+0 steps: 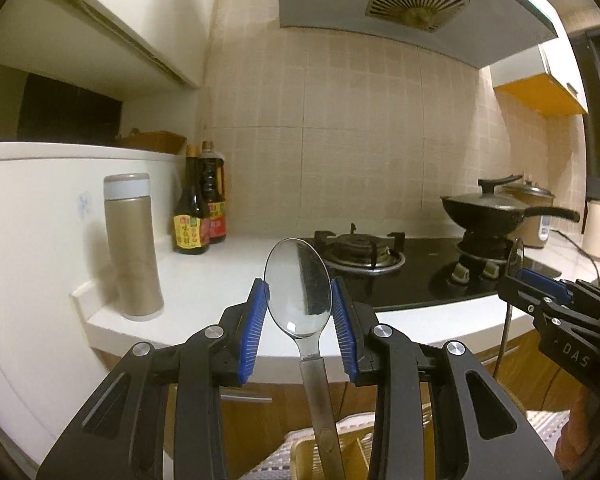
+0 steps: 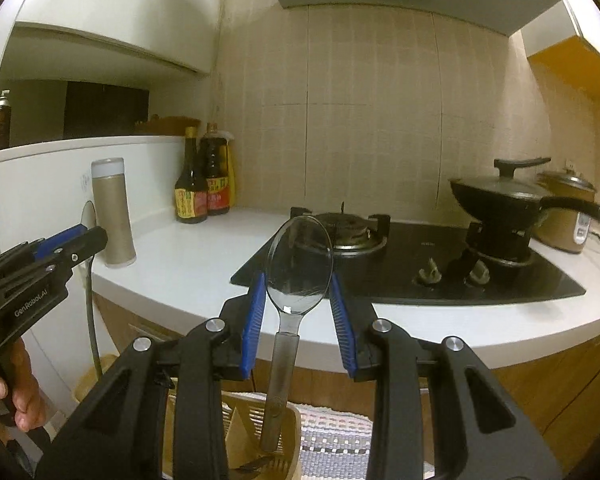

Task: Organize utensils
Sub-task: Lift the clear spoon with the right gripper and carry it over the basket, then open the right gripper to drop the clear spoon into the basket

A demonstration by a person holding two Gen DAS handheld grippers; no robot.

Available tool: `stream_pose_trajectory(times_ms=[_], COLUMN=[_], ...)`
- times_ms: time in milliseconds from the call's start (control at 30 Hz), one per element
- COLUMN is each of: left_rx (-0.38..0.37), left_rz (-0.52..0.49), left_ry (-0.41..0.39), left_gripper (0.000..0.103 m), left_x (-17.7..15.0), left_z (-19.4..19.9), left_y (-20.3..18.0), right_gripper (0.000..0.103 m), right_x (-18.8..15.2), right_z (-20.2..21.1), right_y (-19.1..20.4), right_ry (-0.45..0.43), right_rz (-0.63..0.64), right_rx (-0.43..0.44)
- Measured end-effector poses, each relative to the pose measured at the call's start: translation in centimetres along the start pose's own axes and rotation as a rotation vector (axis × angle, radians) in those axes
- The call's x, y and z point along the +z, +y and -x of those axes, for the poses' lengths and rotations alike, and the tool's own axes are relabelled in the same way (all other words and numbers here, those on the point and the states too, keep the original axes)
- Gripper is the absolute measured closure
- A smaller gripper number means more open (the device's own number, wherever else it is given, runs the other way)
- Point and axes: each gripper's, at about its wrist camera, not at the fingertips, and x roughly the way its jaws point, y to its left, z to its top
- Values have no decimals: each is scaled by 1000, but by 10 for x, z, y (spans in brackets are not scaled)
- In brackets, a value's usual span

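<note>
2 handheld grippers face a kitchen counter (image 1: 204, 280) and gas stove (image 1: 360, 250). The left gripper (image 1: 300, 304) clamps its blue pads on the bowl of a steel spoon (image 1: 300, 280), handle hanging toward 6 o'clock over a slatted basket (image 1: 300, 454). The right gripper (image 2: 298, 300) likewise pinches a second spoon (image 2: 300, 264) above the basket. A thermos (image 1: 132, 244) stands at 9 o'clock.
</note>
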Motion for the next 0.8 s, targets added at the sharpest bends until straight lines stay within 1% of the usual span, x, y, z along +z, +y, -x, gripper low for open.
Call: stream_pose_trajectory(times_ms=[367,567,667,700,800], left_rx=[-18,-60,-80,-84,-105], left_rz=[19,48,53,54,65], left_ry=[29,63,76,78,88], left_gripper=[71,71,70,67,65], left_x=[-22,-26,-26,-26,-23], left_z=[-8,-8,-3,-1,8], left_y=[10,16,16,16,17], right_gripper=[73,73,72,72,72], right_x=[-21,-25,-26,-27,-29], right_z=[-6,1,7,9,17], right_y=[-4,-4,-6,-6,-9], right_ry=[45,60,84,88,110], right_rz=[-45,-56,-74,-80,-98], right_rx=[42,51,79,84,98])
